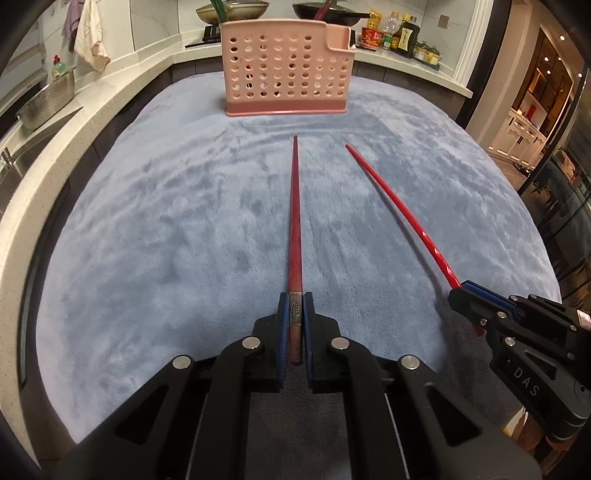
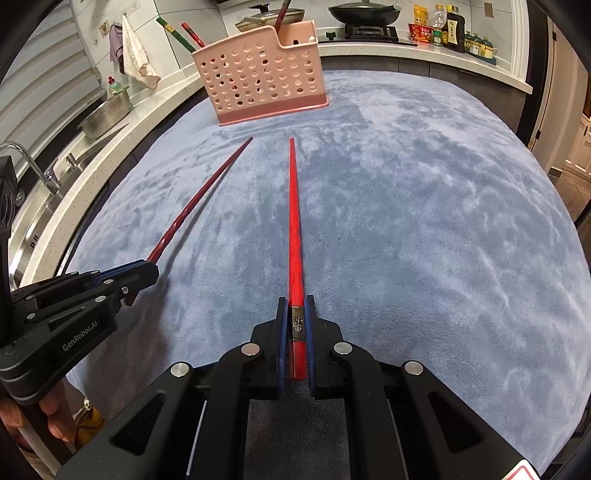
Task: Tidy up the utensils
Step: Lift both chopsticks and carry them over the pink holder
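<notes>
A: In the left wrist view, the left gripper [image 1: 294, 301] is clamping a dark red chopstick with a metal band [image 1: 295, 221] at bottom centre, its tip pointing toward the pink perforated plastic utensil holder [image 1: 286, 72] at top centre, which is standing on the blue-grey fleece cloth [image 1: 166, 221].

B: And the right gripper [image 1: 458, 291] is showing at lower right there, pinching a bright red chopstick [image 1: 399, 206].

A: The right wrist view is giving more: that bright red chopstick [image 2: 294, 221] is sitting squeezed between blue pads [image 2: 309, 325], band included.

B: It is also showing the holder [image 2: 262, 74] at upper centre with other chopsticks [image 2: 177, 35] sticking out of it, plus fingers [image 2: 55, 417] at lower left under the left gripper [image 2: 147, 267].
</notes>
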The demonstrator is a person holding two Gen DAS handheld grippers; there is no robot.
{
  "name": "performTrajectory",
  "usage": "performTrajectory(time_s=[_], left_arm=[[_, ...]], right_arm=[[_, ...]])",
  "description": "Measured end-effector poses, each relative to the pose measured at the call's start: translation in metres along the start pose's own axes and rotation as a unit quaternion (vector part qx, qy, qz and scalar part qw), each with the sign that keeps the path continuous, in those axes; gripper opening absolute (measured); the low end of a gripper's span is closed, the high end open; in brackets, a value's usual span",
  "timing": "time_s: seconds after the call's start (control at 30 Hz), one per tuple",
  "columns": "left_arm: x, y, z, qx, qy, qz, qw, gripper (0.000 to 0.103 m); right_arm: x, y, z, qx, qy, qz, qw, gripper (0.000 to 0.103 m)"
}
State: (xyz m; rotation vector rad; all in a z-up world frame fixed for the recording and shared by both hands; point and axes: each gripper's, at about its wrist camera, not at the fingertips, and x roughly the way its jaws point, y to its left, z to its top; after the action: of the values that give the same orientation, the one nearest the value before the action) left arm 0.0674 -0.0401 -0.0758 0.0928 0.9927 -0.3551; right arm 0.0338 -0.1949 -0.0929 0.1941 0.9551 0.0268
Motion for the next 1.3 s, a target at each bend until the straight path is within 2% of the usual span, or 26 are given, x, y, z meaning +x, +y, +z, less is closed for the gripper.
performTrajectory(time_s=[0.53,0.83,1.3], left_arm=[[-0.057,0.012,0.032,-0.037,-0.075,-0.008,0.9965,0.007],[-0.101,0.027,0.065,-0.052,-0.139,-0.012,0.9888,0.007],[-0.129,0.04,0.124,-0.064,-0.206,-0.004,0.9764,0.007]], right_arm=[[-0.048,0.0,0.037,0.007,-0.06,0.013,0.998,0.007],[-0.083,-0.006,0.07,0.01,-0.119,0.019,0.993,0.007],[-0.117,-0.003,0.126,0.004,-0.19,0.041,0.981,0.007]])
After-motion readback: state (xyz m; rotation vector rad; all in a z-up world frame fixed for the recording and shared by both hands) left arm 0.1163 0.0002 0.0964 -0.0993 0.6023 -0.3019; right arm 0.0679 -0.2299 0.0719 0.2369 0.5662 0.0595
